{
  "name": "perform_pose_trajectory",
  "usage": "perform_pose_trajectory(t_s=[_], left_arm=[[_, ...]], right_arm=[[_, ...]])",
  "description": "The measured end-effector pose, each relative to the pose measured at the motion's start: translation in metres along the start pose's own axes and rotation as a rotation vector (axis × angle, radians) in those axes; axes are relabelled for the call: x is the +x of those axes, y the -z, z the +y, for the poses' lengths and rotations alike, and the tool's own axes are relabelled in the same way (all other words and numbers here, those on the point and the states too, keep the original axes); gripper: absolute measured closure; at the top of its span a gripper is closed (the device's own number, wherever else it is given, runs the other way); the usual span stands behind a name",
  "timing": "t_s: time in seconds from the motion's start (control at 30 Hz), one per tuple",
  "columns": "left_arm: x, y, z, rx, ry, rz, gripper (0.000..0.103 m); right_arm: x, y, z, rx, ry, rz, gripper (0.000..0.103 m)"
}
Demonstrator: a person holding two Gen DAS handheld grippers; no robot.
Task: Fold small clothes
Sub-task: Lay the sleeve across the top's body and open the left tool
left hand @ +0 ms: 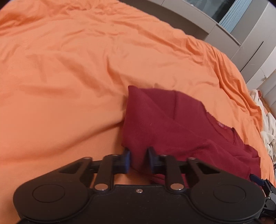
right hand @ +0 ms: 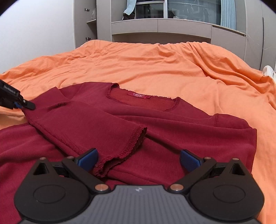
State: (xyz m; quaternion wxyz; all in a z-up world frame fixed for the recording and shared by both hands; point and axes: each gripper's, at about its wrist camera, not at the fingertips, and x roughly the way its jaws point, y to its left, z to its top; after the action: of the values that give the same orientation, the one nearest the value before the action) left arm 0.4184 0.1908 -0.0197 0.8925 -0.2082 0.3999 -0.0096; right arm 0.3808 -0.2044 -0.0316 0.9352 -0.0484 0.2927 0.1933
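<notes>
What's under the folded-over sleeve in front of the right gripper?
The sleeve lies across the dark red shirt, so shirt fabric shows around it, and the orange bedcover beyond that. What the shirt's body looks like directly beneath the sleeve is covered.

A wide bed (right hand: 155,69) under a rumpled orange cover (left hand: 69,69) fills the space ahead of the jaws. Beyond its far edge stands a grey-beige wall unit (right hand: 172,29) of flat cupboard fronts, with glazed doors (right hand: 193,10) above and an open shelf (right hand: 91,21) at its left end. Left of the unit rises a plain white wall (right hand: 34,31). Off the bed's right edge lies a heap of pale cloth (left hand: 269,124). The light is soft and even.
</notes>
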Motion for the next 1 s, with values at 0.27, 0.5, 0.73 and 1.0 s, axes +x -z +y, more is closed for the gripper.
perform_pose_trajectory(t_s=[0.27, 0.5, 0.73, 1.0], left_arm=[[-0.006, 0.002, -0.009, 0.018, -0.082, -0.024, 0.091], [-0.012, 0.004, -0.009, 0.012, -0.086, -0.025, 0.065], [-0.053, 0.020, -0.026, 0.031, -0.123, -0.122, 0.013], [-0.128, 0.080, -0.055, 0.167, -0.052, -0.238, 0.001]], right_arm=[[-0.001, 0.001, -0.002, 0.006, -0.002, 0.005, 0.000], [-0.016, -0.002, 0.001, -0.026, 0.015, -0.019, 0.000], [-0.066, 0.003, 0.005, -0.027, 0.020, -0.052, 0.000], [-0.164, 0.041, 0.019, 0.034, 0.074, -0.157, 0.000]])
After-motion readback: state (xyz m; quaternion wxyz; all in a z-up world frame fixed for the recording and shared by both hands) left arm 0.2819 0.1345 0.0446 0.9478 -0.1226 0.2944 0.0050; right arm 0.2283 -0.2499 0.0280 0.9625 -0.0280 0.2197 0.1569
